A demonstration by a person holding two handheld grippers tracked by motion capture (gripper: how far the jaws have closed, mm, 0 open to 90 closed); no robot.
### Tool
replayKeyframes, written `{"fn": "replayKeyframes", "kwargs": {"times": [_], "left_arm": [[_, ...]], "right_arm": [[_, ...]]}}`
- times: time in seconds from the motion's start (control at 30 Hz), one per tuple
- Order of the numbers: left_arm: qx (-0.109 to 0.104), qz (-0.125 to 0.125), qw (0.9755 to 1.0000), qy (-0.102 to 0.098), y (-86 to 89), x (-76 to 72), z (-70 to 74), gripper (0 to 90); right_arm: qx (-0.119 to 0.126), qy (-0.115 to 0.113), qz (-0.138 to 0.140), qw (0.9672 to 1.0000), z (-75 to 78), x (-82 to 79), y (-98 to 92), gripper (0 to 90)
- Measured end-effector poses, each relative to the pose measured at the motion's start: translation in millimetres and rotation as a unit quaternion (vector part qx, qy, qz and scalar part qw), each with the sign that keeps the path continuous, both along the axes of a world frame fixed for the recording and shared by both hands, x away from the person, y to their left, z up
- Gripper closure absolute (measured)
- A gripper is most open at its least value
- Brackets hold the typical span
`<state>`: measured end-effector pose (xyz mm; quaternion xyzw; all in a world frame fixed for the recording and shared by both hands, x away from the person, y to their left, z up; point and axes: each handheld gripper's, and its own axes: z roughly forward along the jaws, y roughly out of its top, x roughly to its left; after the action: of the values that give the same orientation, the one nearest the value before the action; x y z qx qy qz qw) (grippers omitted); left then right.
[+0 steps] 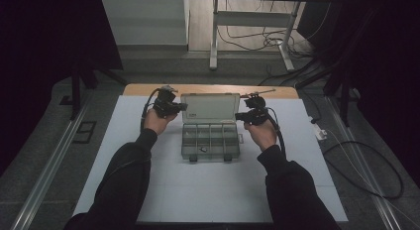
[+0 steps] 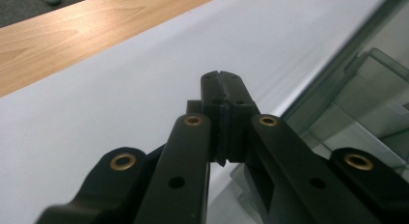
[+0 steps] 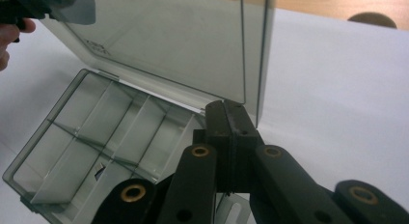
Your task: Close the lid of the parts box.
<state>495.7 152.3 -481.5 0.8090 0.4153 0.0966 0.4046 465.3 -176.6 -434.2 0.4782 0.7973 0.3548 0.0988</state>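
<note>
High view: open storage box (image 1: 210, 133) at mid tabletop (image 1: 148, 190), between two closed tools.
Lid up at the far side, long axis across; left tool (image 1: 182, 106) and right tool (image 1: 238, 116) flank the lid's corners (both empty), about equally near.
</note>
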Motion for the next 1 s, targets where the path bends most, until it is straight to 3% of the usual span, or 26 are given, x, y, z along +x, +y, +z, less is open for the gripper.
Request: {"fn": "replayKeyframes", "kwargs": {"times": [0.2,0.5,0.67,1.0], "left_arm": [[-0.003,-0.011,0.9999,0.001,0.8,-8.7,0.3,89.2],[0.001,-0.021,0.9998,0.004,2.3,-22.0,5.2,89.1],[-0.001,-0.036,0.9993,0.008,3.7,-28.7,8.7,88.8],[-0.006,-0.041,0.9991,0.011,4.8,-47.2,17.1,88.4]], "right_arm": [[-0.012,-0.009,0.020,0.9997,3.0,-6.8,4.8,88.7],[-0.003,-0.016,0.038,0.9991,9.1,-19.9,0.9,88.7],[-0.005,-0.013,0.049,0.9987,11.4,-28.2,-2.2,88.7],[-0.016,-0.013,0.067,0.9975,13.0,-45.1,-7.0,88.7]]}}
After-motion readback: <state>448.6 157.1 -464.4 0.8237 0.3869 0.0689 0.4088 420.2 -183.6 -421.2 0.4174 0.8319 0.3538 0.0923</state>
